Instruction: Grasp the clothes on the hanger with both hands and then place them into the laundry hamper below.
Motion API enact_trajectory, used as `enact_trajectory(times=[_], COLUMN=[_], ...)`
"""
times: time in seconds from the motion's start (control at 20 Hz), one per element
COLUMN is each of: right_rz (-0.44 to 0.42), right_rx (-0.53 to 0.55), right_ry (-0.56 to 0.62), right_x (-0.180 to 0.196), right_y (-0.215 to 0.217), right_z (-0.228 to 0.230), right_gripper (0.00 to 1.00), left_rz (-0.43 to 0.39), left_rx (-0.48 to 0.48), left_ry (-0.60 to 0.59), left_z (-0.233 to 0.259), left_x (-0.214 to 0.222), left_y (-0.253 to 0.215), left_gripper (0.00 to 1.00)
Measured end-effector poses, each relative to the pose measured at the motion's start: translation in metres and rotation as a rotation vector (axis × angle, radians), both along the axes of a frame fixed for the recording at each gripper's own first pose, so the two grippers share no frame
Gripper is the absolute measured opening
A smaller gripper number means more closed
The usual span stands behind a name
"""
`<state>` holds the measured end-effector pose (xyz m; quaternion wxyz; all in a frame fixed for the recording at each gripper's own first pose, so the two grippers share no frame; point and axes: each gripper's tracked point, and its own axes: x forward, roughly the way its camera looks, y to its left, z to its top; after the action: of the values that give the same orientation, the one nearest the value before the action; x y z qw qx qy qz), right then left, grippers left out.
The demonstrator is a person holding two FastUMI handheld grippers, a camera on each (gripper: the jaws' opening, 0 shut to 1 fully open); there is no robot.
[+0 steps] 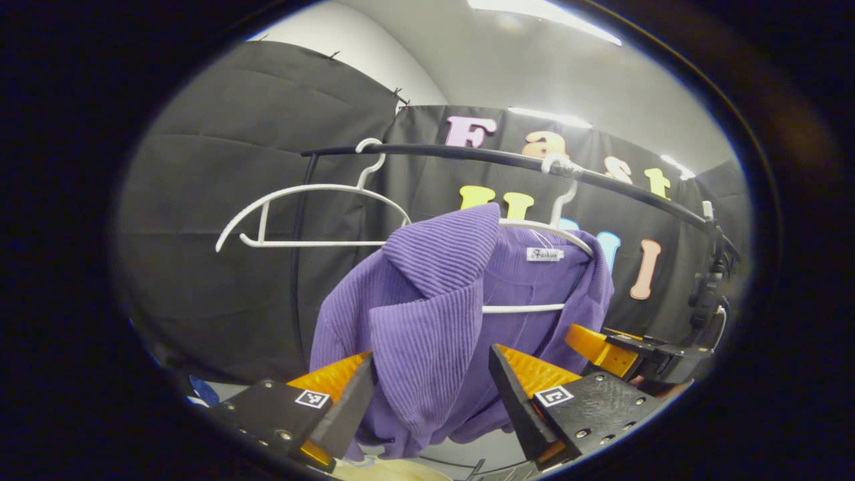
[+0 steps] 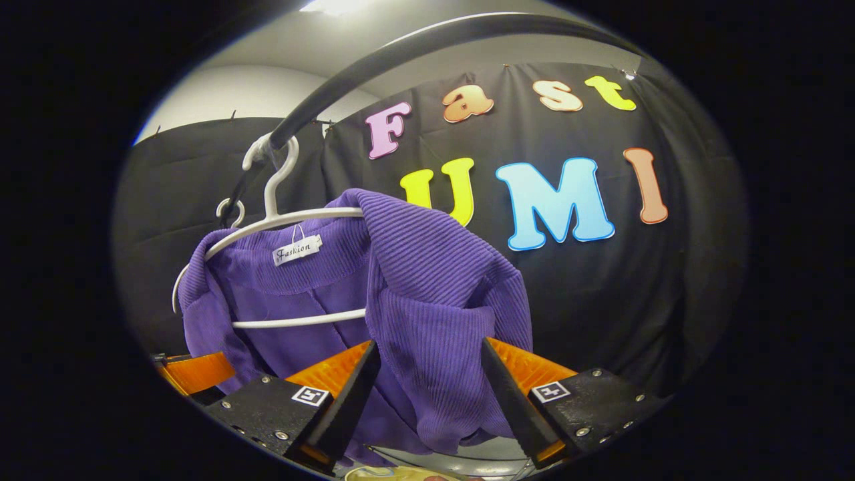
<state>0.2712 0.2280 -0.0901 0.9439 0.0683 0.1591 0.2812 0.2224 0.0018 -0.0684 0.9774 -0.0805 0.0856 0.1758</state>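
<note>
A purple ribbed garment (image 1: 434,280) hangs on a white hanger (image 1: 528,308) from a black rail (image 1: 507,160). In the left gripper view, my left gripper (image 1: 431,352) has one finger on each side of the garment's front panel and presses the fold between them. The right gripper view shows the same garment (image 2: 427,267) on its hanger (image 2: 300,321), with my right gripper (image 2: 429,343) pinching the other front panel. Each gripper also appears at the edge of the other's view, low beside the cloth.
An empty white hanger (image 1: 300,200) hangs on the rail to the left of the garment. The rail (image 2: 401,53) curves overhead in the right gripper view. A pale rounded rim (image 2: 394,473) peeks out below the garment's hem.
</note>
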Motion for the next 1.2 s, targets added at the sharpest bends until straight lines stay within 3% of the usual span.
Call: enact_trajectory(times=[0.4, 0.75, 0.85, 0.95, 1.0, 1.1, 1.15, 1.2], right_rz=[0.052, 0.038, 0.029, 0.051, 0.063, 0.074, 0.086, 0.091], right_rx=[-0.019, -0.008, -0.019, -0.026, -0.025, -0.024, -0.014, -0.003], right_ry=[-0.041, -0.069, -0.089, -0.097, -0.099, -0.094, -0.088, -0.081], right_x=[0.018, 0.028, 0.037, 0.046, 0.047, 0.047, 0.048, 0.052], right_y=[0.013, 0.020, 0.020, 0.020, 0.020, 0.016, 0.015, 0.012], right_z=[-0.016, -0.020, -0.023, -0.026, -0.027, -0.027, -0.026, -0.027], right_gripper=[0.94, 0.94, 0.94, 0.85, 0.80, 0.58, 0.43, 0.37], left_rz=[0.123, 0.160, 0.160, 0.143, 0.154, 0.162, 0.188, 0.191], left_rx=[0.065, 0.125, 0.133, 0.130, 0.140, 0.143, 0.142, 0.127], left_ry=[-0.007, -0.030, -0.046, -0.062, -0.070, -0.079, -0.082, -0.089], left_z=[-0.003, 0.001, 0.003, 0.006, 0.006, 0.008, 0.009, 0.010], left_x=[0.032, 0.034, 0.039, 0.047, 0.047, 0.045, 0.040, 0.037], left_y=[0.007, 0.005, 0.003, 0.001, 0.004, 0.008, 0.013, 0.015], left_gripper=[0.95, 0.95, 1.00, 1.00, 0.87, 0.60, 0.46, 0.33])
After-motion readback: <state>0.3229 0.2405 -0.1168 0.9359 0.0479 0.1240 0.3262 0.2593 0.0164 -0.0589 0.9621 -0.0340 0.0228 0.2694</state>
